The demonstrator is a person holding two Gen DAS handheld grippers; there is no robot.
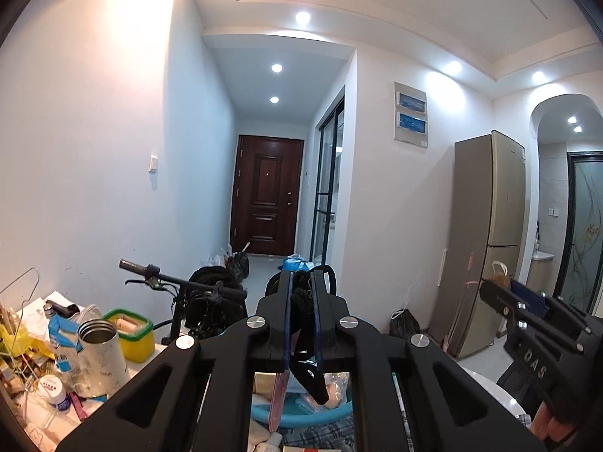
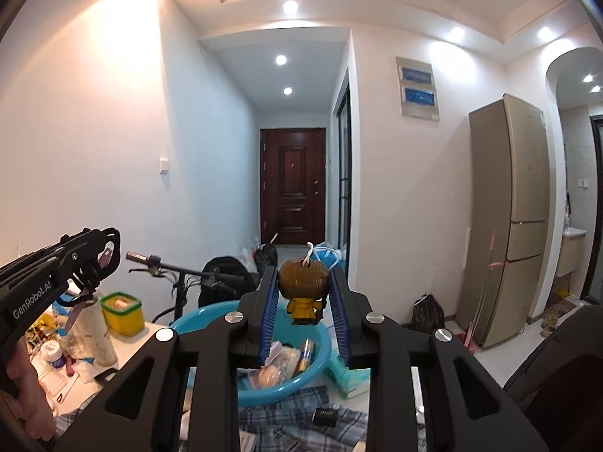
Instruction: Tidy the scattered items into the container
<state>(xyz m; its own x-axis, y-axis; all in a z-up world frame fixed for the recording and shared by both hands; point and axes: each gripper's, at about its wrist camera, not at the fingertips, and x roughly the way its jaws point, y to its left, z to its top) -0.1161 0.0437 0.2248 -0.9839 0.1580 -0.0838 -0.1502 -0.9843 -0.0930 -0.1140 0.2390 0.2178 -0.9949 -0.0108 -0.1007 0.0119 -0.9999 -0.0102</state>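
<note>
My left gripper [image 1: 303,275] is shut on a thin black item [image 1: 311,373] that hangs down between the fingers, with a pink strip [image 1: 279,391] beside it. It hangs above the blue basin [image 1: 301,416]. My right gripper [image 2: 303,271] is shut on a small figurine [image 2: 303,290] with a big brown head, a yellow coat and a white cord loop. It is held upright over the blue basin [image 2: 211,322], which has several small items in it. The left gripper [image 2: 107,254] shows at the left of the right wrist view, and the right gripper [image 1: 490,290] at the right of the left wrist view.
On the white table left of the basin stand a steel tumbler [image 1: 100,354], a yellow box with a green rim [image 1: 130,333], a pill bottle [image 1: 52,388] and loose clutter. A plaid cloth [image 2: 301,410] with a small black box [image 2: 326,416] lies in front. Behind are a bicycle handlebar [image 1: 181,280] and a fridge [image 1: 486,233].
</note>
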